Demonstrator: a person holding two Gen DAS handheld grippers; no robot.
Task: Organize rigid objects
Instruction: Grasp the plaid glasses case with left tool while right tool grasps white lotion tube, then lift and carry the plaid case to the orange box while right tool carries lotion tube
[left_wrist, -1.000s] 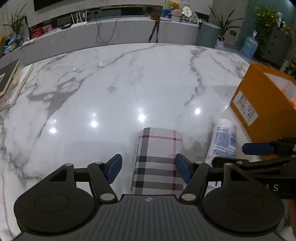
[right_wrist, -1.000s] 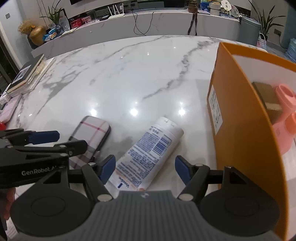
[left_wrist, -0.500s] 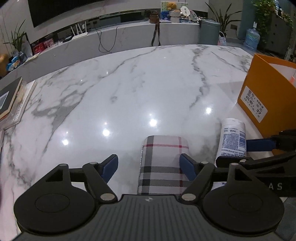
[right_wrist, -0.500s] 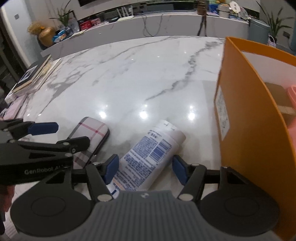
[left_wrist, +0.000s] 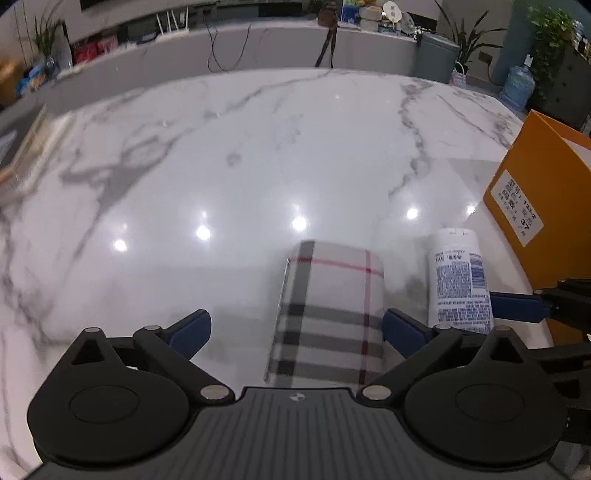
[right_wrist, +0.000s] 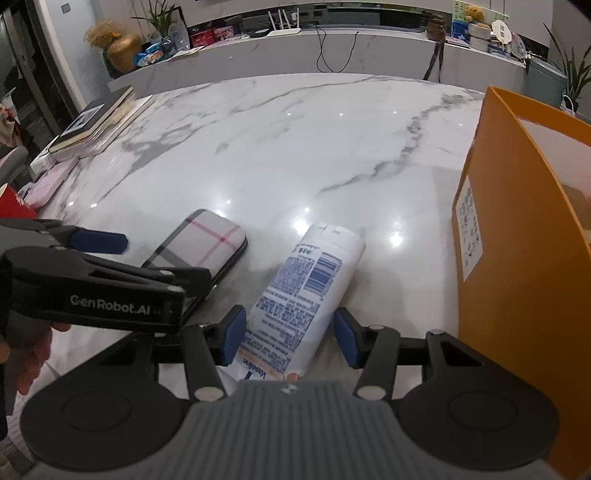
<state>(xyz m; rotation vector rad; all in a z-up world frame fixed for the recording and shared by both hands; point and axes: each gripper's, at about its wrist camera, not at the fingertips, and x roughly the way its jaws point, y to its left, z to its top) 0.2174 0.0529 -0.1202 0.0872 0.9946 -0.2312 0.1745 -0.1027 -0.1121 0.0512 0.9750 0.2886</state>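
On the marble desk a plaid-patterned case lay flat, its near end between the spread fingers of the left tongs, whose blue pad on the right side sat just at the case's edge while the left pad stood clear of it. Neither pad pressed on it, so these tongs were open. Just to the right of the case lay a white tube with blue print (the word "Vaseline" showed near its lower end), on its side and pointing away. The right tongs straddled that tube with both blue pads close beside it but a slight gap visible on each side, so open as well, not clamped.

Right of the tube stood an orange box with a white printed label on its near wall; its inside was mostly hidden. At the far left edge of the desk rested a stack of books. Beyond the desk ran a grey counter carrying cables, plants and small clutter.
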